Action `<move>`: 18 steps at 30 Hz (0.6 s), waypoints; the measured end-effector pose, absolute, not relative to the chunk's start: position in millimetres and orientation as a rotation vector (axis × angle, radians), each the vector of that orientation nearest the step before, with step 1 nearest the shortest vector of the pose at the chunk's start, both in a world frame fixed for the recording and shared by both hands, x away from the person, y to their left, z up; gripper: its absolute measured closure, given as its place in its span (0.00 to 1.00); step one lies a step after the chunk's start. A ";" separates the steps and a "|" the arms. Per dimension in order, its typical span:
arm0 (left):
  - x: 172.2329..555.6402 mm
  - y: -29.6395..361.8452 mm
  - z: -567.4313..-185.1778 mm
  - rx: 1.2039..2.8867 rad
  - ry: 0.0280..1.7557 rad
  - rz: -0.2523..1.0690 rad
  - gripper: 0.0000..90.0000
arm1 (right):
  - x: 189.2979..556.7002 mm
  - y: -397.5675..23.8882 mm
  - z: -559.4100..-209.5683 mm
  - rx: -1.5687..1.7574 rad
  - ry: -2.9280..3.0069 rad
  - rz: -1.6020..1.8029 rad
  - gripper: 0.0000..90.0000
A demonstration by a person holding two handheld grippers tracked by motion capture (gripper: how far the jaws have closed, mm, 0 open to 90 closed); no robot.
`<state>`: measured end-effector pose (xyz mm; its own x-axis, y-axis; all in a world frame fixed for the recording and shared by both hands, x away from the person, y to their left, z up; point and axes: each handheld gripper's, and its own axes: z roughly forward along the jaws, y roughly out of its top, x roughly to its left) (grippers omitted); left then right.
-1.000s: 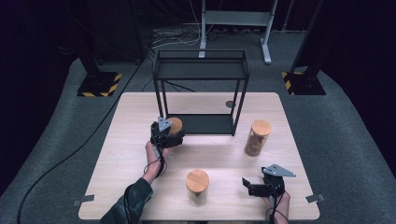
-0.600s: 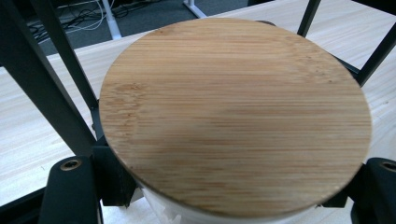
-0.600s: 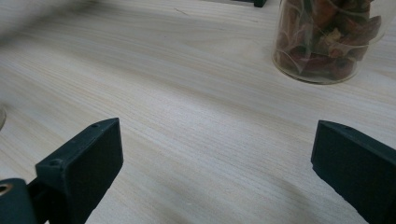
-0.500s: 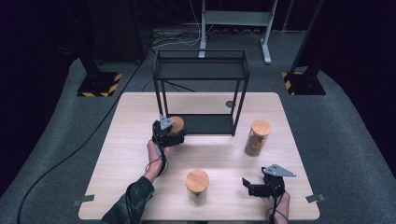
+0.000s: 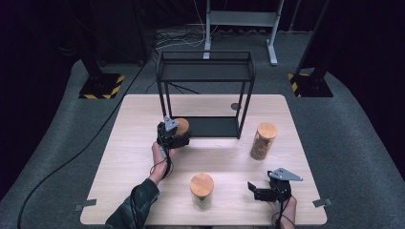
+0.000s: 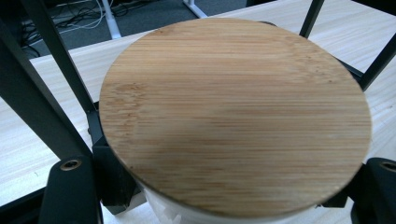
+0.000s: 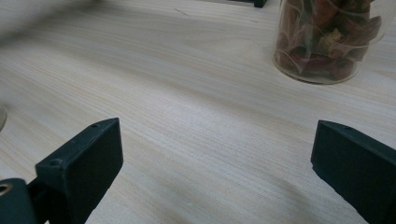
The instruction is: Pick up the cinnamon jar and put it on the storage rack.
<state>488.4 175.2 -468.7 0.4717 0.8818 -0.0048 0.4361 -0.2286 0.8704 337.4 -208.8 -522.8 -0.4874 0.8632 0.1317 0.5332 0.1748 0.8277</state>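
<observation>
Now the left tongs (image 5: pixel 177 138) are clamped around a round jar with a flat bamboo lid (image 5: pixel 181 126), which stands at the front left corner of the black metal wire-frame shelf (image 5: pixel 206 71) on the pale wooden surface (image 5: pixel 129 143). In the left gripper view the bamboo lid (image 6: pixel 236 112) sits between the two black jaws, which press against the jar's sides just under the lid, with the shelf's dark posts rising behind and beside it.

The right tongs (image 5: pixel 252 189) rest low near the front right edge of the surface, jaws spread wide with nothing between them; in the right gripper view bare wood lies between the two black jaws.

A second bamboo-lidded jar with pale contents (image 5: pixel 202 190) stands near the front middle, between the two hands. A third, clear glass jar of brownish dried pieces (image 5: pixel 263 141) stands to the right of the shelf, and its lower part (image 7: pixel 327 42) appears ahead of the right tongs, well apart from them.
</observation>
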 end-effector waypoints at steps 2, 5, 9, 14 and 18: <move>489.3 175.0 -468.4 1.844 1.108 0.641 0.28 | 337.3 -208.8 -522.8 1.322 2.089 1.232 0.01; 490.6 174.8 -468.3 1.842 1.110 0.639 0.28 | 337.4 -208.8 -522.8 1.322 2.089 1.233 0.01; 492.9 173.7 -469.3 1.838 1.118 0.630 0.28 | 337.4 -208.8 -522.8 1.322 2.090 1.232 0.01; 494.0 172.0 -470.1 1.833 1.118 0.635 0.28 | 337.3 -209.0 -522.8 1.321 2.088 1.234 0.01; 495.8 169.6 -470.3 1.835 1.119 0.635 0.28 | 337.0 -209.0 -522.7 1.320 2.086 1.238 0.01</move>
<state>495.8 169.6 -470.3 0.4659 0.8847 -0.0151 0.4404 -0.2171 0.8712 337.0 -209.0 -522.7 -0.4883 0.8625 0.1329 0.5300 0.1722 0.8303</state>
